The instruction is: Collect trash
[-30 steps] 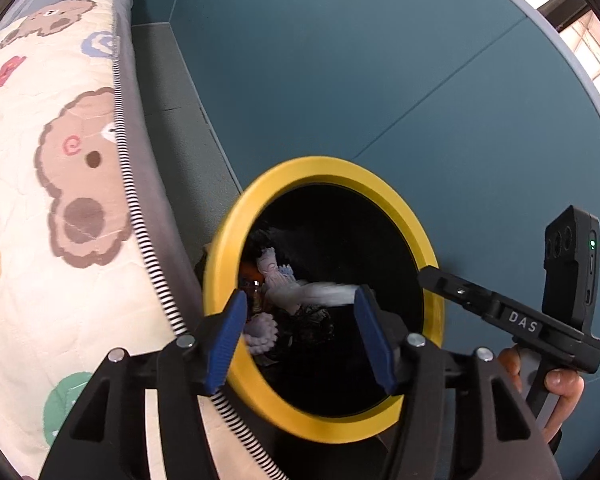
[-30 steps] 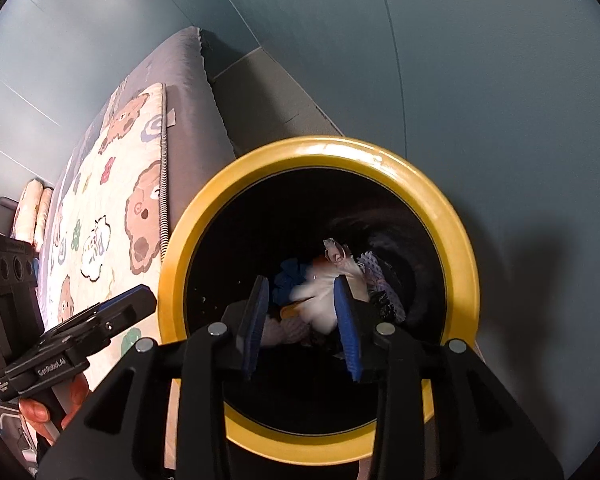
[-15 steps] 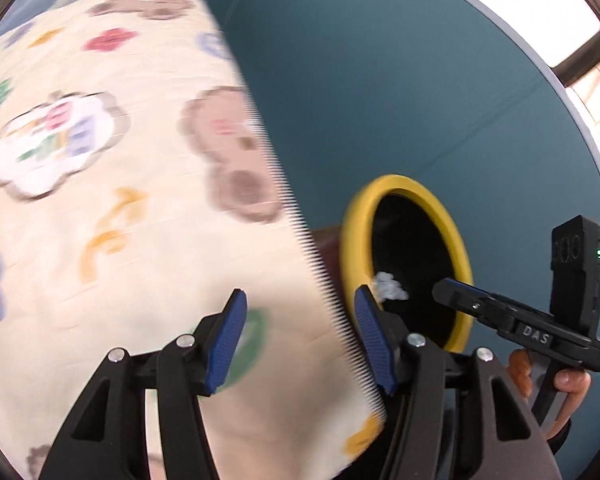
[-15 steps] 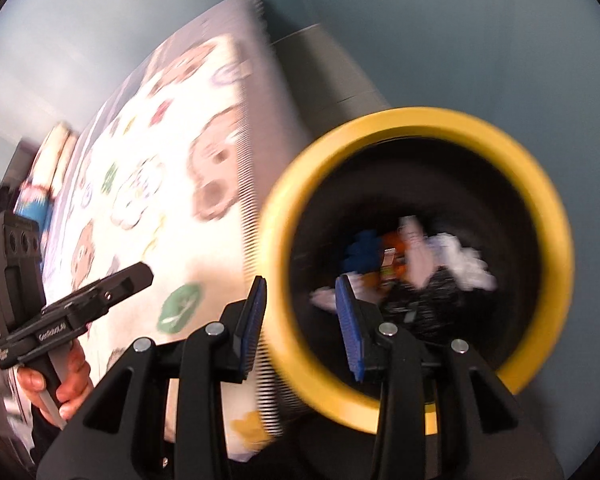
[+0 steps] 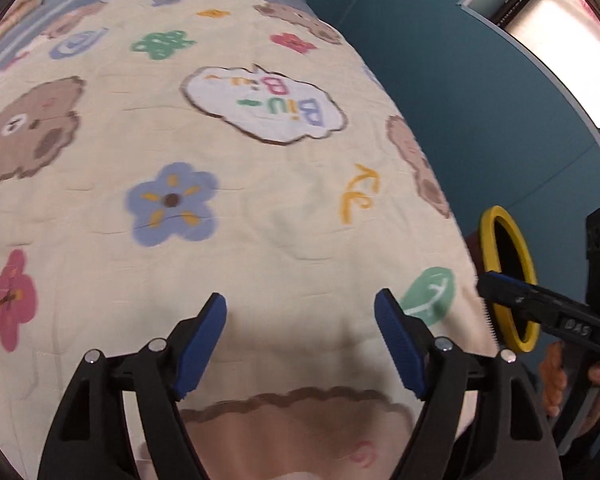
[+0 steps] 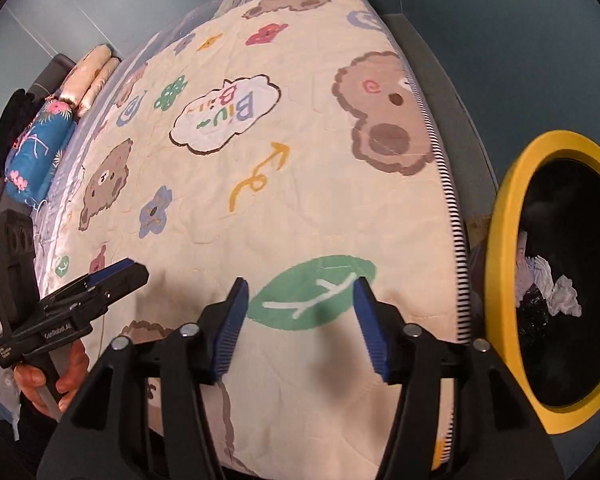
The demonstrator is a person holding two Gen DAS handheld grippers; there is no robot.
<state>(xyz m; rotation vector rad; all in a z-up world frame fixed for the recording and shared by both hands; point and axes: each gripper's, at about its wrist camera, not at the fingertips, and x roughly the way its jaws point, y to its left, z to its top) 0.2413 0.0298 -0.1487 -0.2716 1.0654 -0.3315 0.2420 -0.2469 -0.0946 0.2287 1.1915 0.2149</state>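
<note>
The crumpled white and dark scraps of trash (image 6: 548, 296) lie inside the round yellow-rimmed black bin (image 6: 500, 280), which stands on the floor at the right, just beside the edge of the bed. A second ago both my tongs hung right over that bin's mouth with a pale scrap falling in; now both have swung left over the cream quilted bedspread with bears and flowers (image 5: 260, 208). I take that to mean one drop is finished and I am turning to look for the next piece.

My left tongs (image 5: 300, 334) are spread wide with nothing between the blue pads. My right tongs (image 6: 300, 320) are also well apart and hold nothing.

The right view looks into the bin and shows the scraps; the left view catches only the rim edge-on at the far right, with the right tongs in front of it. The right view also shows, at the far left end of the bed, a blue floral pillow (image 6: 40, 152) and a pale rolled bundle (image 6: 92, 76). The left view alone shows a bright window (image 5: 560, 32) in the teal wall. Neither view shows any loose trash on the bedspread.
</note>
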